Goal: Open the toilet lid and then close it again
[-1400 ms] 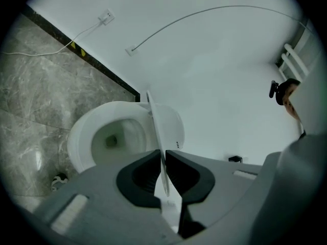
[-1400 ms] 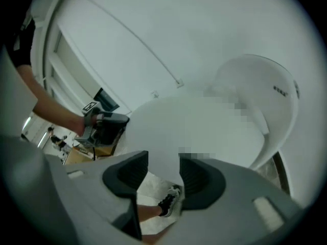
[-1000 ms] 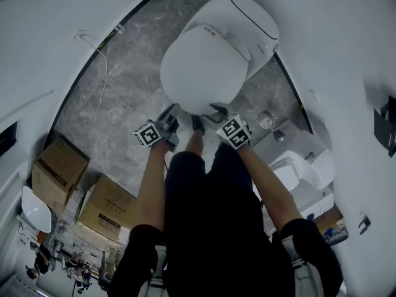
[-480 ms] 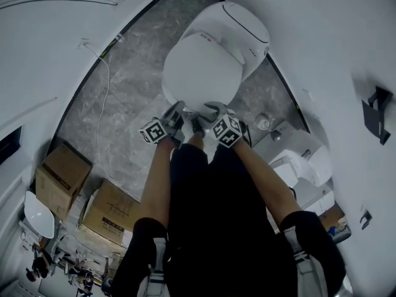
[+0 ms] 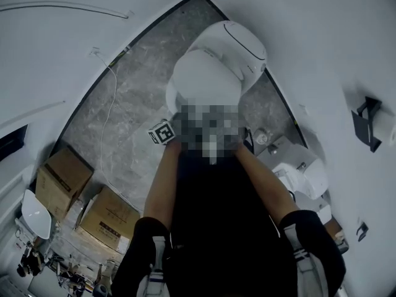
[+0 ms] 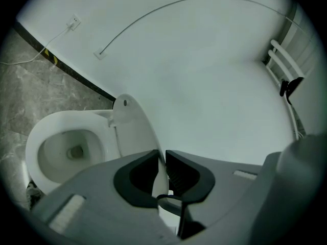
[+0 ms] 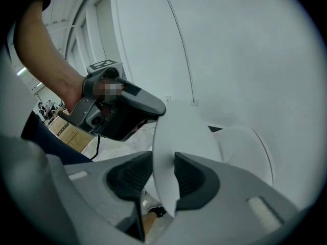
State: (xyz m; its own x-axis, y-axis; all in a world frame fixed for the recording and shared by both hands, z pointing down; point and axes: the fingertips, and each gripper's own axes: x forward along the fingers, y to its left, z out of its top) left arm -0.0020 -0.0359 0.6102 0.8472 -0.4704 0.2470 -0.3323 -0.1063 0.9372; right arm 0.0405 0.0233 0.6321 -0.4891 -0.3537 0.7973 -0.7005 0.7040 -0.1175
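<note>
The white toilet lid (image 5: 207, 79) is tilted up off the bowl, and both grippers hold its front edge. A mosaic patch hides that edge in the head view, where only the left gripper's marker cube (image 5: 162, 132) shows. My left gripper (image 6: 162, 160) is shut on the lid (image 6: 135, 131), seen edge-on, with the open bowl (image 6: 71, 147) below left. The jaws of my right gripper (image 7: 163, 175) have just been closing, and both pads now press the lid (image 7: 179, 137). The left gripper's body (image 7: 122, 108) shows beside it.
Cardboard boxes (image 5: 59, 178) (image 5: 108, 212) stand at the lower left on the grey stone floor, where a white cable (image 5: 108, 116) runs. More white fixtures (image 5: 303, 172) sit to the right. White walls curve round the toilet, with a grab rail (image 6: 283, 65) on one.
Both grippers have risen from the front rim of the closed lid, and the lid has swung up with them. The right jaws have closed onto the lid's edge.
</note>
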